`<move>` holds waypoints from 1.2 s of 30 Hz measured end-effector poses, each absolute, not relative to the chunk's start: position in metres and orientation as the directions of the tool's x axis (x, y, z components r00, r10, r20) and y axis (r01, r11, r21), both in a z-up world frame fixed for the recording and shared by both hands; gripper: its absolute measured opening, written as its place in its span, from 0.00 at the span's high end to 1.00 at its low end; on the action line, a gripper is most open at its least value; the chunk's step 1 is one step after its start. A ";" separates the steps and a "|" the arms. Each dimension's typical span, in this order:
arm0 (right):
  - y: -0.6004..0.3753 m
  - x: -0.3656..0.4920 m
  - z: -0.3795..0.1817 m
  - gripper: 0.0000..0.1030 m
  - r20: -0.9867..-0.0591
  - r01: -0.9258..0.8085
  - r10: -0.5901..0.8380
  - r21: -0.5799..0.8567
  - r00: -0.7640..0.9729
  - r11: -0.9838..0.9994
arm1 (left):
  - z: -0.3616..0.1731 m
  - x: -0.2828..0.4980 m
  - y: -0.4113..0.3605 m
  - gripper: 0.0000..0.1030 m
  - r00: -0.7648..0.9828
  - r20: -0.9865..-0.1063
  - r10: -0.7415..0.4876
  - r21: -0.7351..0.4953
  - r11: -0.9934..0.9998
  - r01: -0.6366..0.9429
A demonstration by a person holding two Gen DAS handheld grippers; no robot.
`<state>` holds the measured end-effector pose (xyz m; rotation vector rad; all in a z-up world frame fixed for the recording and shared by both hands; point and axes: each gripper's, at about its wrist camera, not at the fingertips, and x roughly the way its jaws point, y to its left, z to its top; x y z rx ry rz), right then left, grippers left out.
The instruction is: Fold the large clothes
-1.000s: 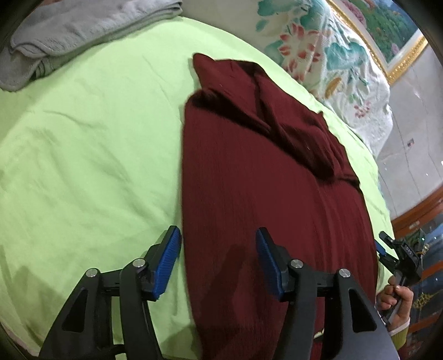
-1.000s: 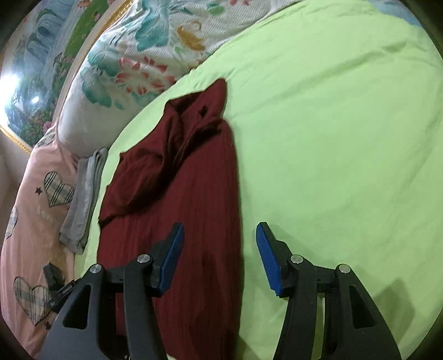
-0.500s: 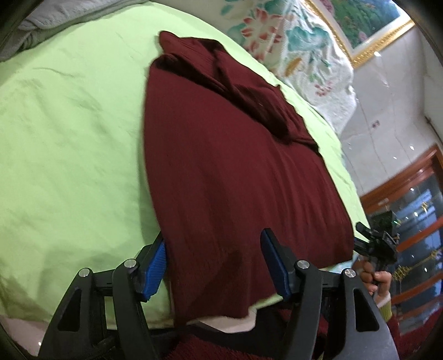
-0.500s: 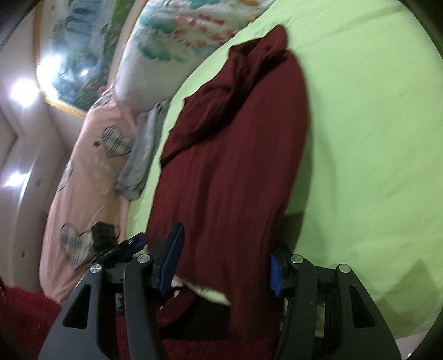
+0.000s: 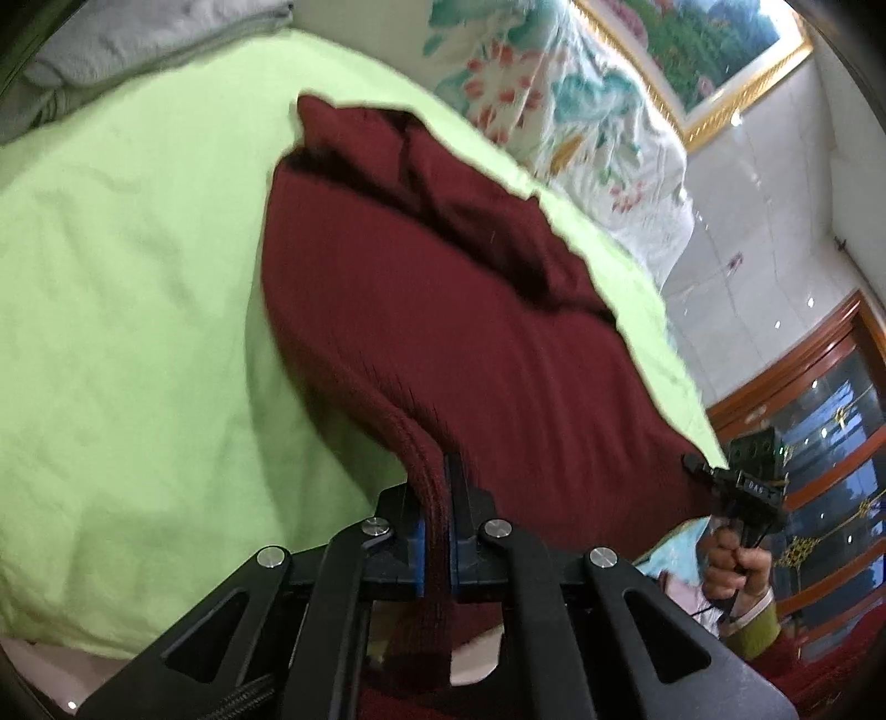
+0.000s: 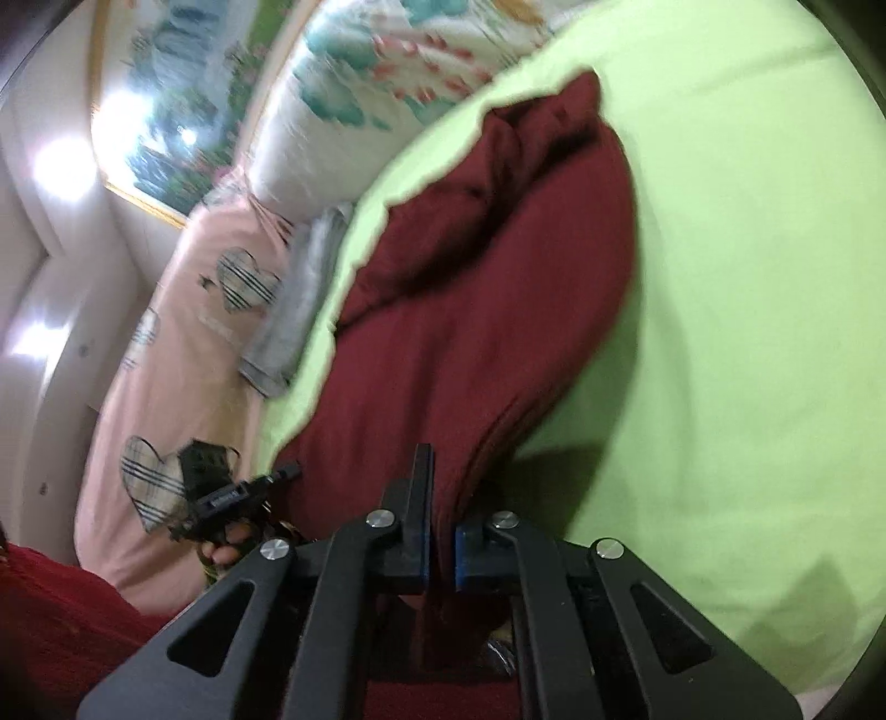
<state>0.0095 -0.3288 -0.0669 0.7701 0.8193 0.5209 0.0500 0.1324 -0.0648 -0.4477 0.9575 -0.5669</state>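
A dark red knitted sweater point(image 5: 443, 310) lies lengthwise on the light green bed sheet point(image 5: 127, 288), its sleeves folded over the far part. My left gripper point(image 5: 436, 531) is shut on the sweater's near left hem corner, the ribbed edge pinched between the blue pads and hanging below them. In the right wrist view the same sweater point(image 6: 470, 332) runs away from me, and my right gripper point(image 6: 440, 548) is shut on its near right hem corner. Each gripper shows in the other's view, held in a hand point(image 5: 736, 559) at the bed's near edge.
A folded grey garment point(image 5: 138, 50) lies at the far left of the sheet. A floral pillow point(image 5: 581, 127) and a pink quilt with hearts point(image 6: 183, 354) lie at the bed's head. A framed picture point(image 5: 714, 50) hangs above. A wooden cabinet point(image 5: 830, 421) stands right.
Both grippers went from open around the sweater's near hem to shut on its two corners. Both hands drew back toward the bed's near edge, and the hem now lifts off the sheet.
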 end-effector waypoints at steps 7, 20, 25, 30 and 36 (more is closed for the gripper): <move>-0.346 0.051 -0.018 0.95 -0.310 -0.205 0.676 0.797 0.669 0.568 | 0.001 0.096 0.134 0.97 0.591 -0.526 -0.612 -0.562 0.771 0.298; -0.391 0.222 0.001 0.95 -0.351 -0.088 0.571 0.793 0.742 0.602 | 0.042 0.270 0.097 0.97 0.695 -0.513 -0.504 -0.511 0.830 0.224; -0.396 0.278 -0.026 0.95 -0.473 0.016 0.500 0.738 0.726 0.675 | 0.007 0.327 0.096 0.97 0.679 -0.595 -0.429 -0.481 0.868 0.127; -0.398 0.309 -0.060 0.95 -0.553 0.096 0.472 0.713 0.686 0.695 | -0.040 0.370 0.107 0.97 0.626 -0.673 -0.394 -0.486 0.874 0.028; -0.400 0.313 -0.078 0.93 -0.570 0.125 0.480 0.721 0.667 0.681 | -0.064 0.376 0.106 0.94 0.590 -0.702 -0.399 -0.481 0.876 0.019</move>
